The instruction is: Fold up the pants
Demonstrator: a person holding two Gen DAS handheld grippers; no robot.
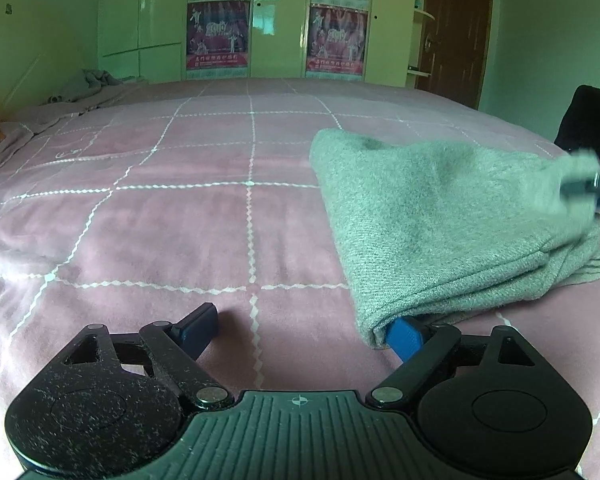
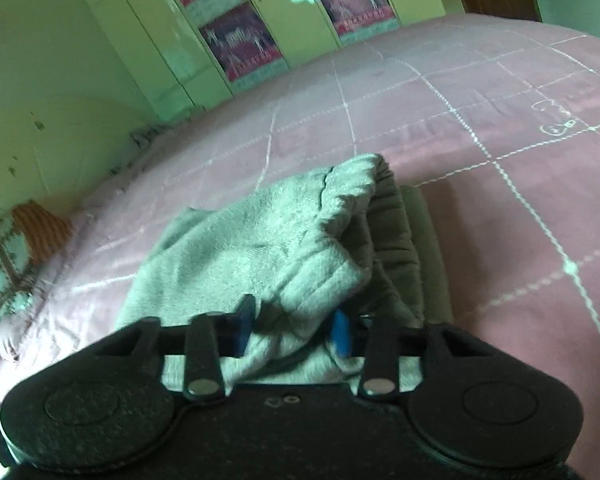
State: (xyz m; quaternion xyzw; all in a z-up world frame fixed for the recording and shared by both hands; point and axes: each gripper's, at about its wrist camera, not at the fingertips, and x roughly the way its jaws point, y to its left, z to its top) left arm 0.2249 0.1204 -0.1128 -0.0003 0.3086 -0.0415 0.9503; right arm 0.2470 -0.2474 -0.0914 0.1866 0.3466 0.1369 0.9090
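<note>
the bed [image 1: 180, 208] fills most of both views, pink cover with a white grid, green wardrobe [image 1: 280, 20] with posters and a brown door [image 1: 456, 28] behind it. grey pants [image 1: 440, 220] sit bunched in a folded heap on the right side of the bed. left gripper [image 1: 304, 330] is angled down low over the cover, jaws wide apart, its right finger [image 1: 404, 336] tucked under the near fold, nothing pinched. right gripper [image 2: 296, 328] tilts down too, jaws clamped on a bunch of the waistband end.
</note>
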